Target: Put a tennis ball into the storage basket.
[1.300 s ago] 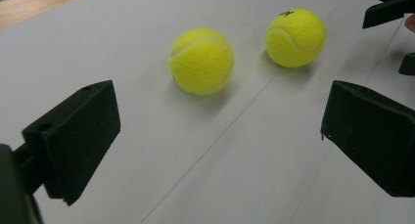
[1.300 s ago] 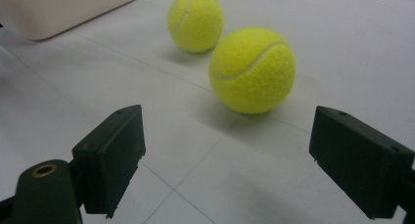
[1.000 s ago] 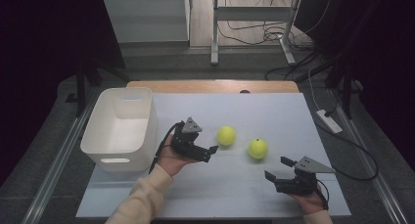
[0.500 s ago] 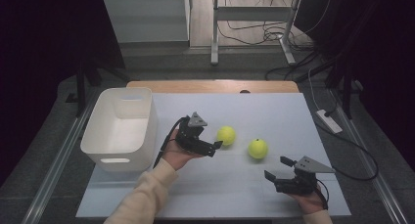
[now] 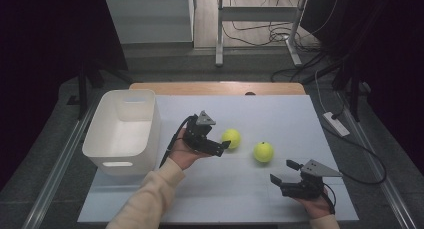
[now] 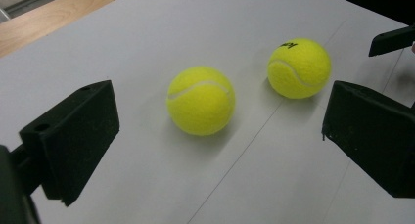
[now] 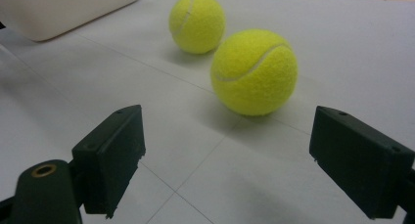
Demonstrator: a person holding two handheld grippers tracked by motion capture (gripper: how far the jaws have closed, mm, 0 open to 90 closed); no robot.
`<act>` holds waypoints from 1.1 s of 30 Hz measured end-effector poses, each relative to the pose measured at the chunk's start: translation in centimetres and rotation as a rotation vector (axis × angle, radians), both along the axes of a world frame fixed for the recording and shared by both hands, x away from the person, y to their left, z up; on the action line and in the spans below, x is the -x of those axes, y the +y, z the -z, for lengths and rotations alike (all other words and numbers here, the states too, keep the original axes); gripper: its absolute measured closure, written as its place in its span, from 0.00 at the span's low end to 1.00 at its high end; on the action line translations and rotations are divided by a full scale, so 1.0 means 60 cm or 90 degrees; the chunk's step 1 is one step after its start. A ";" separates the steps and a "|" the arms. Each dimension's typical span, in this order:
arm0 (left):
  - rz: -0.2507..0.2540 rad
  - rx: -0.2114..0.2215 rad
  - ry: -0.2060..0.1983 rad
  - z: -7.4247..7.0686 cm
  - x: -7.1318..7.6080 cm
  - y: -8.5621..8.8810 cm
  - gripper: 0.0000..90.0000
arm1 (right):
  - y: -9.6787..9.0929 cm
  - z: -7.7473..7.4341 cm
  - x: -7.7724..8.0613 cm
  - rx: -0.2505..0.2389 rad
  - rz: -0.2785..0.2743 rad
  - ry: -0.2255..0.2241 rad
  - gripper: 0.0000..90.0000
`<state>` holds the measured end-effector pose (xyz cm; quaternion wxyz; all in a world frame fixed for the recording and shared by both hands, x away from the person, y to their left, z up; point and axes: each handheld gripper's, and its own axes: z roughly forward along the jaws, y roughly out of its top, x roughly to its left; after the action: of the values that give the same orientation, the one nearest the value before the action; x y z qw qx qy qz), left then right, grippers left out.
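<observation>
- Tennis balls, two of them, lie apart on the white table (image 5: pixel 300 119): the near ball (image 5: pixel 231 138) just beside the left gripper (image 5: pixel 223 145), the far ball (image 5: pixel 263 151) ahead of the right gripper (image 5: pixel 283 172).
- Both grippers' jaws stand wide apart, empty.
- Looks like the approach: next, straddle the near ball and close.
- One white bin (image 5: pixel 122 134) waits left.

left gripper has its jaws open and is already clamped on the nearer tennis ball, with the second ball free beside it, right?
Not clamped. The left gripper view shows the left gripper with jaws open and short of the nearer tennis ball, touching nothing. The second ball does lie free beside it.
</observation>
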<state>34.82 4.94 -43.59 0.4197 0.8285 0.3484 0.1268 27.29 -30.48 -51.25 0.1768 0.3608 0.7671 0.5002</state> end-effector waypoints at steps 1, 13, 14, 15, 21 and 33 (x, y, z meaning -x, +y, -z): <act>0.001 0.001 0.003 -0.001 -0.002 -0.001 0.02 | 0.000 0.000 0.000 0.000 0.000 0.000 0.15; -0.008 -0.014 0.009 0.000 -0.018 -0.011 0.02 | -0.001 0.000 0.001 -0.001 0.001 -0.001 0.15; -0.009 -0.013 0.011 0.000 -0.019 -0.012 0.02 | 0.000 0.000 0.001 -0.001 0.001 -0.001 0.15; -0.009 -0.013 0.011 0.000 -0.019 -0.012 0.02 | 0.000 0.000 0.001 -0.001 0.001 -0.001 0.15; -0.011 -0.016 0.015 0.001 -0.029 -0.016 0.02 | 0.001 -0.001 0.001 0.002 0.003 -0.002 0.15; -0.010 -0.028 0.031 0.010 -0.051 -0.034 0.02 | -0.002 0.000 0.000 0.002 0.006 -0.005 0.15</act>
<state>37.86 2.91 -44.21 0.3920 0.8376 0.3621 0.1171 27.27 -30.59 -51.22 0.1824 0.3625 0.7653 0.4997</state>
